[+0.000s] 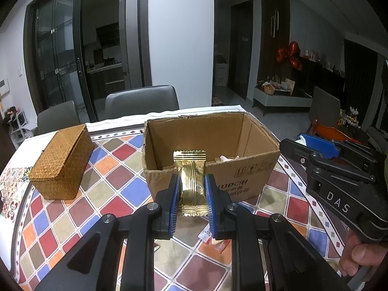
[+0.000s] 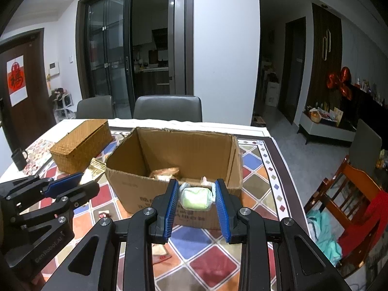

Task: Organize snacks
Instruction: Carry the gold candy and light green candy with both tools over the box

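My left gripper [image 1: 192, 181] is shut on a gold foil snack packet [image 1: 191, 181] and holds it upright just in front of the near wall of an open cardboard box [image 1: 242, 181]. My right gripper [image 2: 196, 189] is shut on a pale green wrapped snack [image 2: 197, 197] at the near rim of the same box [image 2: 135, 194]. Several wrapped snacks [image 2: 165, 172] lie inside the box. The right gripper also shows in the left wrist view [image 1: 312, 143], and the left one in the right wrist view [image 2: 72, 181] with a corner of the gold packet [image 2: 98, 165].
A woven wicker box [image 1: 60, 162] with its lid on stands left of the cardboard box on the checked tablecloth [image 1: 116, 189]. A red-and-white snack wrapper [image 1: 213, 240] lies on the table under my left gripper. A dark mug [image 2: 18, 158] stands at the far left. Grey chairs [image 2: 167, 109] line the far edge.
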A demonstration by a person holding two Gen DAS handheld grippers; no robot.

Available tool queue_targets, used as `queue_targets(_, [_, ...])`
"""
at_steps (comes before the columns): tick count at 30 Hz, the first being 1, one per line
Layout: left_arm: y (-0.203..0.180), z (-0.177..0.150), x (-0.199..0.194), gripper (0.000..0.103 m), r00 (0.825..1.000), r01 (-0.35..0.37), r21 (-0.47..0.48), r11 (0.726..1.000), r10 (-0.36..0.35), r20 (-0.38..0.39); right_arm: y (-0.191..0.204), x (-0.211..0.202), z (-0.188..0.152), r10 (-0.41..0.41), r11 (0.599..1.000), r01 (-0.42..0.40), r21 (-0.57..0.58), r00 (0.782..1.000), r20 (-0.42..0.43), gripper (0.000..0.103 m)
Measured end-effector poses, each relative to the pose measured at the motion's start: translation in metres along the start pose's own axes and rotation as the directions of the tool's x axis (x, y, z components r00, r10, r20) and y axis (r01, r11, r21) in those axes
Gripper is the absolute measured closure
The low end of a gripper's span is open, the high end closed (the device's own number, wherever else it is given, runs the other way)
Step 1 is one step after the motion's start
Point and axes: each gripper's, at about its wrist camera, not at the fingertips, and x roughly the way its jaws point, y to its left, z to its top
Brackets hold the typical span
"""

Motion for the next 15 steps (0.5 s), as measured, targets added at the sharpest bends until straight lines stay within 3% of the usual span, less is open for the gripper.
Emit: queue_targets(15, [0.003, 0.022, 0.001, 0.082, 1.000, -0.003, 0.010, 1.000, 0.003, 0.025, 0.000, 0.003, 0.022, -0.002, 1.000, 0.002, -0.002, 1.000, 0.031, 0.071])
